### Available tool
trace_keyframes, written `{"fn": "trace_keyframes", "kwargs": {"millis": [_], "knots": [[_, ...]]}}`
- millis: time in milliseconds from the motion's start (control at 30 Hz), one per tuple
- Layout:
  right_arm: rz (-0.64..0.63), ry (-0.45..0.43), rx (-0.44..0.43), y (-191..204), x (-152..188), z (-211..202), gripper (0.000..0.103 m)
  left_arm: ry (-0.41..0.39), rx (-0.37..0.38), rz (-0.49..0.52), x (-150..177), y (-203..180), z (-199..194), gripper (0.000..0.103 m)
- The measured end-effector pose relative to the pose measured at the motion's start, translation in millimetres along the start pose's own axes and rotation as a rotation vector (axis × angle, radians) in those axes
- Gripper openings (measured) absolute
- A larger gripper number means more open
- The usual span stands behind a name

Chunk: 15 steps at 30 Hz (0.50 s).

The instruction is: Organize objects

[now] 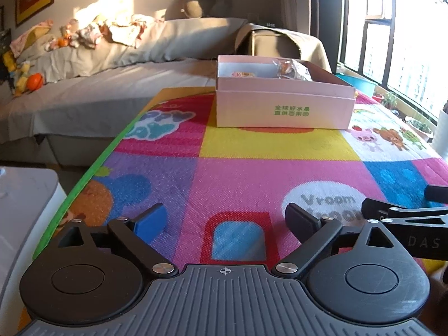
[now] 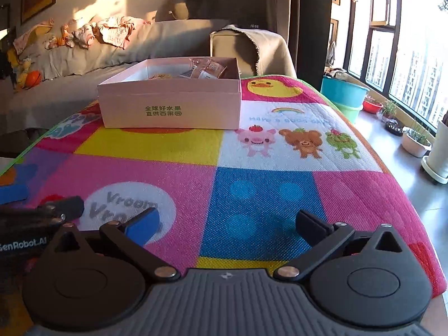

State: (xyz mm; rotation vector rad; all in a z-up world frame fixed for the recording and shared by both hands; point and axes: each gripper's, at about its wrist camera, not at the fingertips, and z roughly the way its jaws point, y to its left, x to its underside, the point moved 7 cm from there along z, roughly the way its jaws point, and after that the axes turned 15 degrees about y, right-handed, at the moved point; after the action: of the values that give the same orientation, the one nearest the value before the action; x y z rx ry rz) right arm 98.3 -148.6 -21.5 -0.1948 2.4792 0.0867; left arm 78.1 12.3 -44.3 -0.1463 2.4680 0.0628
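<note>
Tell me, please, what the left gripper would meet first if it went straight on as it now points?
Probably the colourful play mat: the open, empty left gripper tilts down at it, well short of the pink box.

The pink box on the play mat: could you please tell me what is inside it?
The pink box holds clear-wrapped packets at its far right and a small round item near the left. The front wall hides the floor and anything lying low.

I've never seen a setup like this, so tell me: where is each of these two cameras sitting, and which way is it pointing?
Left wrist: rides the left gripper, looking forward and down past its open fingers; the right gripper's tip shows at the right edge.
Right wrist: rides the right gripper, fingers open; the left gripper's tip shows at the left edge.
Shared: the pink box on the colourful mat, and the sofa.
</note>
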Motion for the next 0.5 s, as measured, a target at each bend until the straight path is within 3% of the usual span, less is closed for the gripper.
{"fn": "trace_keyframes", "kwargs": {"millis": [500], "knots": [[0.001, 0.001, 0.001, -1.1, 0.0, 0.3, 0.103, -0.001, 0.007, -0.005, 1.0, 0.9, -0.9, 0.096]]}}
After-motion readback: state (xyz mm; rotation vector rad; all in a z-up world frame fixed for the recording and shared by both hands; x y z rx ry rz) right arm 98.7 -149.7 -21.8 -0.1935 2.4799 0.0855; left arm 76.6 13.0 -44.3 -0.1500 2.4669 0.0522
